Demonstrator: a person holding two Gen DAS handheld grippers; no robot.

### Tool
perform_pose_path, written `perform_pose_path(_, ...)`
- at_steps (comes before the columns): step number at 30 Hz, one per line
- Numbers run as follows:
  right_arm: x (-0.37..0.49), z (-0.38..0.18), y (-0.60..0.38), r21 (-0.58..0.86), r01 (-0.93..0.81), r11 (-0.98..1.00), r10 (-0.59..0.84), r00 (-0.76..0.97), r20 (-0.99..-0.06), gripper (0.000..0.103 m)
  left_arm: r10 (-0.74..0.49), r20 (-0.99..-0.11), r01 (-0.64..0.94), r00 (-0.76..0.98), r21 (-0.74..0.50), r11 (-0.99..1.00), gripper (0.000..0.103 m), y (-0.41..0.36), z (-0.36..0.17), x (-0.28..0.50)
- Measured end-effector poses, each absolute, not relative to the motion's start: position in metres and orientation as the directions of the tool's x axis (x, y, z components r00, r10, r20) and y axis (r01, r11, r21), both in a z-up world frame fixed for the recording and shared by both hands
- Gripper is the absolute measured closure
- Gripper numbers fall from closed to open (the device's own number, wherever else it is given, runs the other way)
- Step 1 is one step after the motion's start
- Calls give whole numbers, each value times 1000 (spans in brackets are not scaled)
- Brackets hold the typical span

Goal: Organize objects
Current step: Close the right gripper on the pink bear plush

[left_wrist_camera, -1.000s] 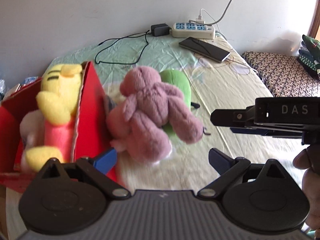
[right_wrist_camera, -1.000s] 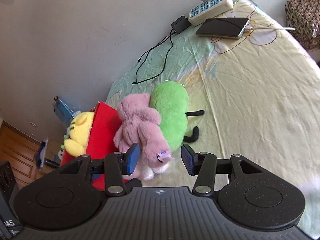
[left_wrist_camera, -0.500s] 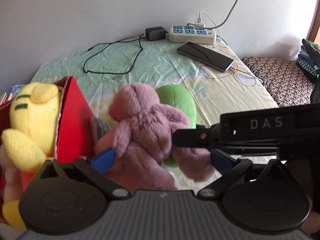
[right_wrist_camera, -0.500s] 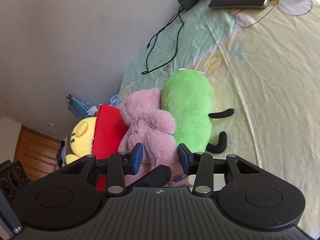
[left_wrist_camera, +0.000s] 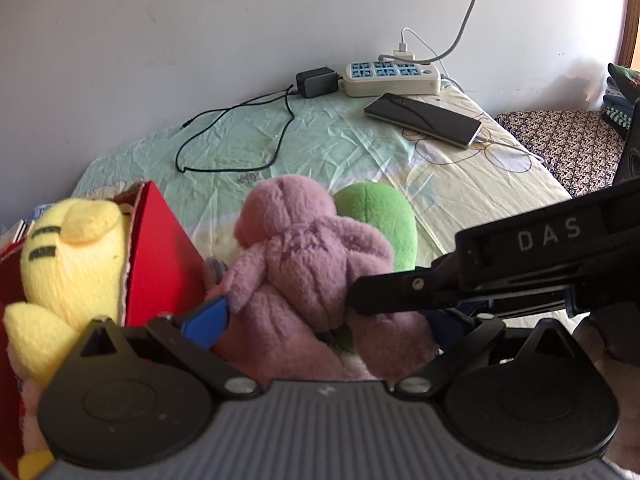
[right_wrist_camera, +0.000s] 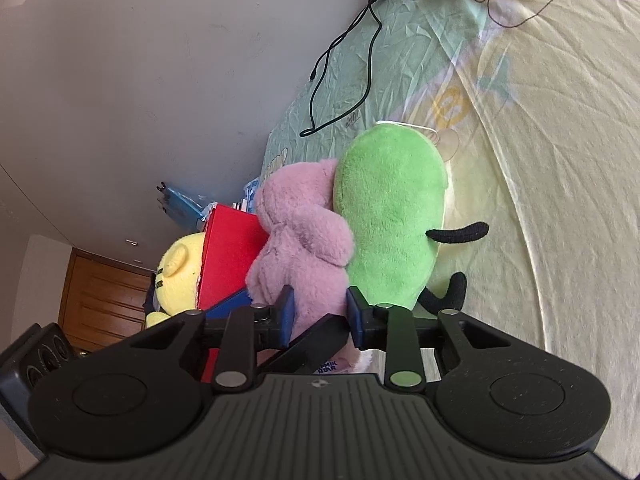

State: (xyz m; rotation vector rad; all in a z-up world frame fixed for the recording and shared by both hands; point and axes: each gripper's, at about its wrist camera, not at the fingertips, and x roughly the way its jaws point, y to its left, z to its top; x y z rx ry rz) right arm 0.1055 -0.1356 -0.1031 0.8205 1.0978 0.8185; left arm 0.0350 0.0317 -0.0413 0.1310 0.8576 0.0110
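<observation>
- Wrinkled pale green-and-yellow bedsheet (left_wrist_camera: 460, 184) filled the left wrist view, with a power strip (left_wrist_camera: 392, 78) and a phone (left_wrist_camera: 424, 119) at the far side by the wall.
- Near centre, the pink plush bear (left_wrist_camera: 308, 264) lay against the red box (left_wrist_camera: 160, 256) on its left; a yellow plush (left_wrist_camera: 72, 256) already sat inside, and a green plush (left_wrist_camera: 380, 220) lay behind the bear.
- Spread wide on either side of the bear, the left gripper (left_wrist_camera: 320, 320) gripped nothing; the right tool reached in from the right to the bear's near limb.
- Seen from the right wrist, the same sheet (right_wrist_camera: 560, 160) stretched away right and far.
- Pinched on the bear's (right_wrist_camera: 304, 256) lower body, the right gripper (right_wrist_camera: 320, 314) looked closed on the fur.
- A good lift probably called for a firm bite on the stuffing, not just the pile, then raising the bear clear of the box wall (right_wrist_camera: 228, 256) before carrying it left.
- Soft, fuzzy and limp, the bear would likely sag from one pinch point.
</observation>
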Motion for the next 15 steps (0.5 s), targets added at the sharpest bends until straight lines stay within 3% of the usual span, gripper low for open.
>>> perform_pose_path(6, 90, -98, -141, 862, -172, 477, 867, 250, -430, 74, 39, -757, 67, 653, 109, 992, 5, 26, -39, 22)
perform_pose_path(9, 78, -93, -141, 834, -218, 507, 855, 251, -455, 75, 1, -760, 89, 649, 78, 993, 16, 21, -35, 9)
perform_pose_path(15, 45, -94, -154, 786, -252, 565, 823, 239, -515, 75, -43, -777, 158, 628, 73, 985, 16, 6, -44, -19)
